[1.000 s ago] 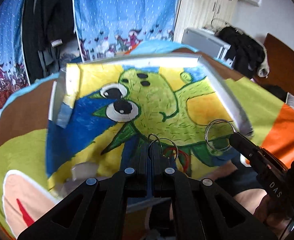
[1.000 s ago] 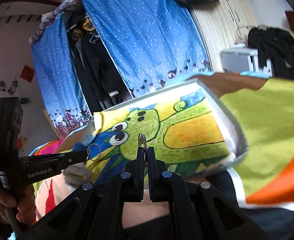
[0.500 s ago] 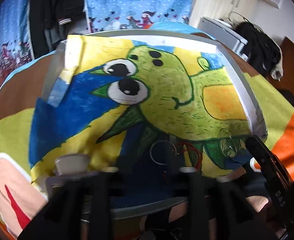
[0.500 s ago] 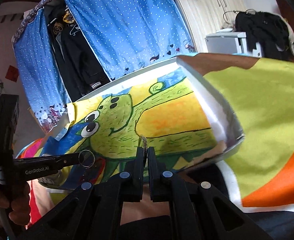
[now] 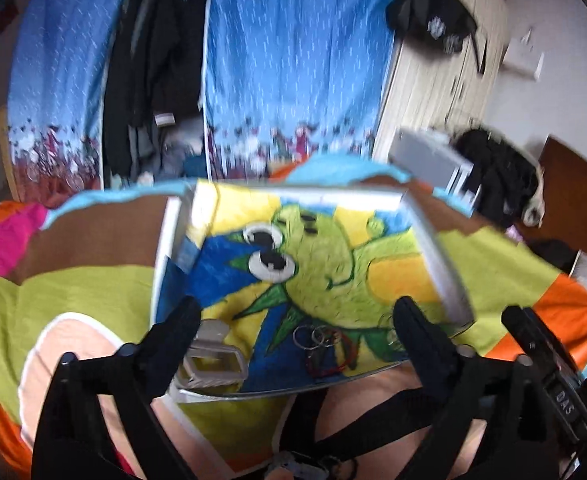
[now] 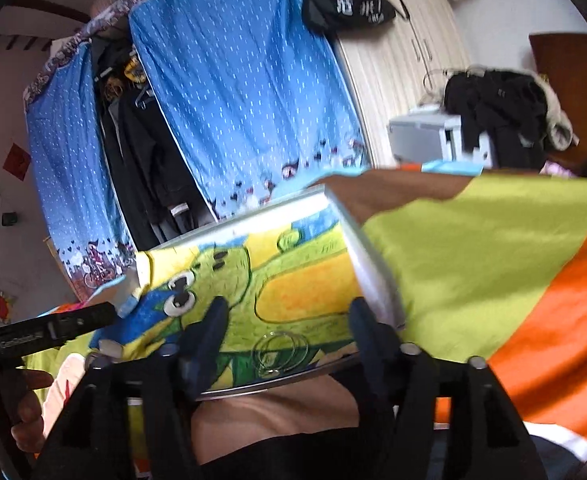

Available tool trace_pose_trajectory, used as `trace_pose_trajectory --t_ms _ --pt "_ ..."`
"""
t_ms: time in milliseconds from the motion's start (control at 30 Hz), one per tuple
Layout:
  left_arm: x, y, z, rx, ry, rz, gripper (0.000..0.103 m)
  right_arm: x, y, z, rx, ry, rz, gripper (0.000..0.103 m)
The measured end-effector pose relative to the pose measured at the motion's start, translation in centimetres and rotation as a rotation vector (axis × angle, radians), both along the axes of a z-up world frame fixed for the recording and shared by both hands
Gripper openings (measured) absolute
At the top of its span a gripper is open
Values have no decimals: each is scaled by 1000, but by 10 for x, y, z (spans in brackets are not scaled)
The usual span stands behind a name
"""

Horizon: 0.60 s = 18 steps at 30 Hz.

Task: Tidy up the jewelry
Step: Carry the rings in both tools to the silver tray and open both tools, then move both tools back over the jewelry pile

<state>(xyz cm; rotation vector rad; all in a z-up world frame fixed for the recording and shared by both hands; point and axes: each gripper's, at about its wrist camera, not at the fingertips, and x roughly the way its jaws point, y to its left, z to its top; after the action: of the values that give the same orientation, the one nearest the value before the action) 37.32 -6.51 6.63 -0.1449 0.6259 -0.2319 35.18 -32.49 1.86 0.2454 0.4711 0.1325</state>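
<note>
Both grippers have just let go: the left gripper and right gripper now stand wide open and empty. The silver rings and clear bangle lie near the tray's front edge, so both pieces look delivered.

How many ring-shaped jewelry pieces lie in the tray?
About 4, blur permitting: a silver ring cluster of two or three beside a red loop near the front edge of the tray, and a clear bangle toward the right. Overlaps may hide more.

Tray white (green-and-yellow cartoon lining)
</note>
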Motion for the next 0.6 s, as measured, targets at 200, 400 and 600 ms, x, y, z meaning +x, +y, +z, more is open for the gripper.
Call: trace_pose_trajectory --t_ms 200,400,600 --pt "-60 11 35 -26 -104 2 101 -48 2 34 -21 -114 25 98" --pt "-123 18 52 -18 -211 -5 101 -105 16 62 -105 -232 58 103" --pt "-181 27 52 -25 -275 -23 101 -170 28 73 -161 -315 65 103"
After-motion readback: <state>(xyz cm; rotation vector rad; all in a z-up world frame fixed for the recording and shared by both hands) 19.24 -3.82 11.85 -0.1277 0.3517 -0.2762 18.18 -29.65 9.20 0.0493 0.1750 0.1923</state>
